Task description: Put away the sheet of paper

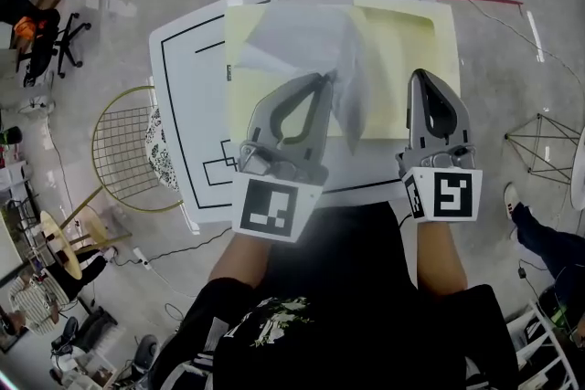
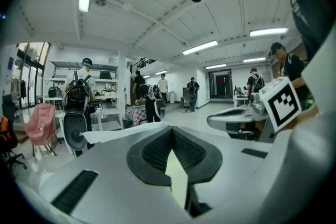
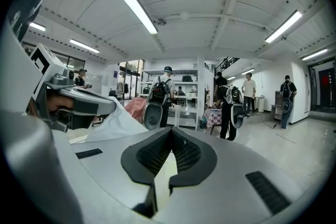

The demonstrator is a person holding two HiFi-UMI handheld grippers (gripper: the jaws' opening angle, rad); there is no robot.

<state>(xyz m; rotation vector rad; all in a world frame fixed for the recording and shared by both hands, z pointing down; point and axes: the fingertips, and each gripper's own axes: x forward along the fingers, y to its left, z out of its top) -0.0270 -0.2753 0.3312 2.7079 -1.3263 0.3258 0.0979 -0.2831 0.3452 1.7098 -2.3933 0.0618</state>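
Paper sheet (image 1: 300,36) above yellow folder (image 1: 413,59).
We see left gripper (image 1: 327,77) pinching it, right gripper (image 1: 421,75) pressed together, empty.

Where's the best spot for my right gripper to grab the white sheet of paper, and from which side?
Probably the drooping right-hand edge of the white sheet, coming in sideways from the right. The left gripper pinches it lifted over the yellow folder, so that loose edge faces the right gripper, whose jaws are shut.

The sheet of paper (image 1: 292,41) hangs at the left tool's (image 1: 326,78) tip, above a folder (image 1: 411,41) lying on the tabletop (image 1: 196,123). The right tool (image 1: 421,76) is beside it, and a wire chair (image 1: 123,151) stands left of the tabletop.
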